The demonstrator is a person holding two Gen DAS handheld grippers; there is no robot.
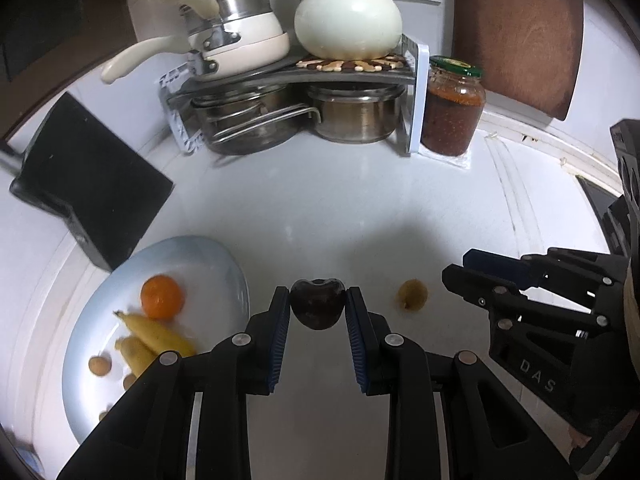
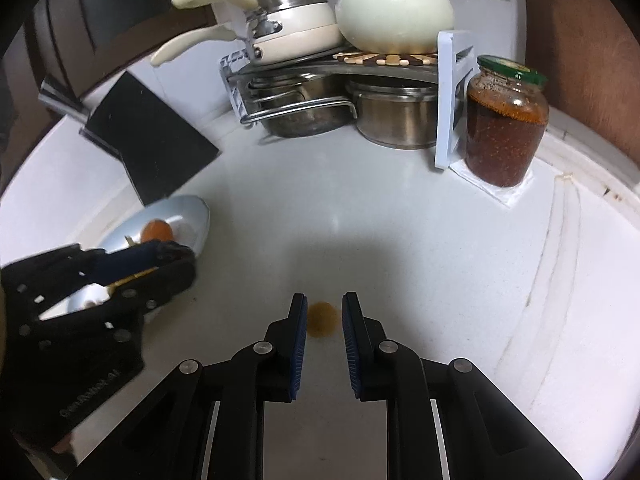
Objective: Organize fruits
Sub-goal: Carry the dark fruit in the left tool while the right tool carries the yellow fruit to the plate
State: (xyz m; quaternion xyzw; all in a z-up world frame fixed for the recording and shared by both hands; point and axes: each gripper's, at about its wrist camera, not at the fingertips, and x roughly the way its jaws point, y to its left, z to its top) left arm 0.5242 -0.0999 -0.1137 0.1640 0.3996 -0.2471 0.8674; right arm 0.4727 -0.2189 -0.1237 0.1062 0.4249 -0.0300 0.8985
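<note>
We're pinching the dark plum-like fruit (image 1: 317, 304) across its middle with the left gripper (image 1: 318, 310), just right of the plate (image 1: 224, 264). It probably bruises easily. The right gripper (image 2: 323, 316) is hanging open around the small yellow fruit (image 2: 322, 319) on the counter (image 2: 360, 220).

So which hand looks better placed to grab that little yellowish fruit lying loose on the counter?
The right. Its tongs are open with the small yellowish fruit right between their tips. The left tongs are already shut on a dark fruit, near the plate.
</note>
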